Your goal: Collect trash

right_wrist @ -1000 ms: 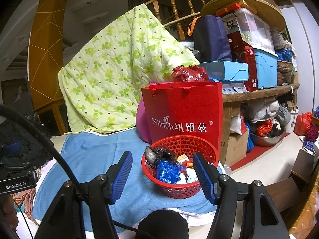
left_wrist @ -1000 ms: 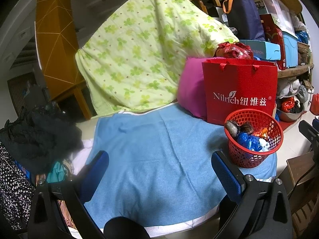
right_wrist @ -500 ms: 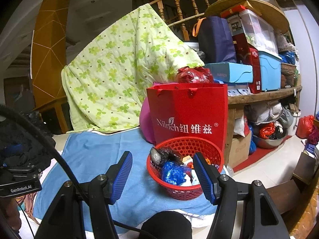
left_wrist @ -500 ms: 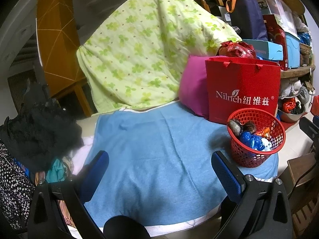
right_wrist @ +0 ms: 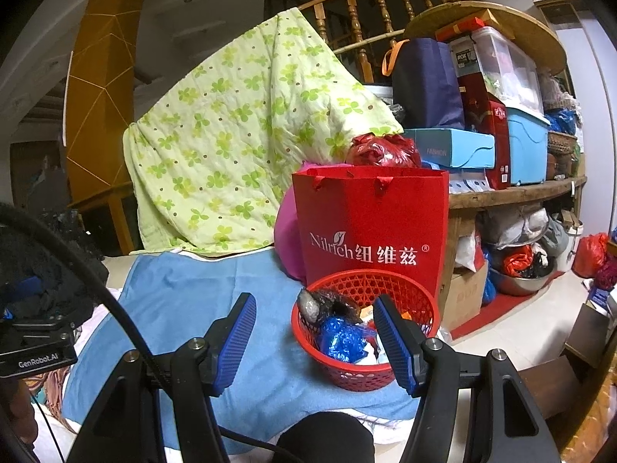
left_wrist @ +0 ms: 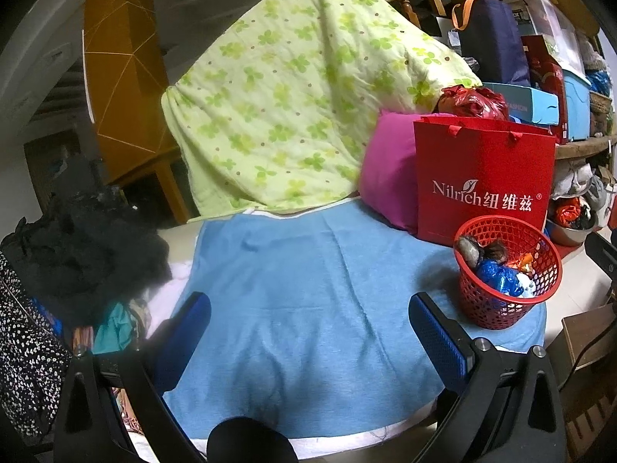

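Observation:
A red mesh basket (left_wrist: pixel 486 310) (right_wrist: pixel 349 375) stands at the right end of a blue cloth (left_wrist: pixel 308 270) (right_wrist: pixel 181 293). It holds trash: a crumpled blue wrapper (left_wrist: pixel 495 274) (right_wrist: pixel 342 337), a grey-black bag (left_wrist: pixel 468 247) (right_wrist: pixel 320 303) and orange scraps. My left gripper (left_wrist: pixel 308 316) hovers open over the bare cloth, the basket beyond its right finger. My right gripper (right_wrist: pixel 314 333) is open too, with nothing between its blue pads. Its right finger overlaps the basket's near rim in the picture.
Behind the basket stand a red paper bag (left_wrist: pixel 482 185) (right_wrist: pixel 370 231) and a pink cushion (left_wrist: pixel 389 177). A green flowered quilt (left_wrist: pixel 300 108) drapes at the back. Black clothing (left_wrist: pixel 85 254) is piled at the left. Crowded shelves (right_wrist: pixel 513 193) fill the right.

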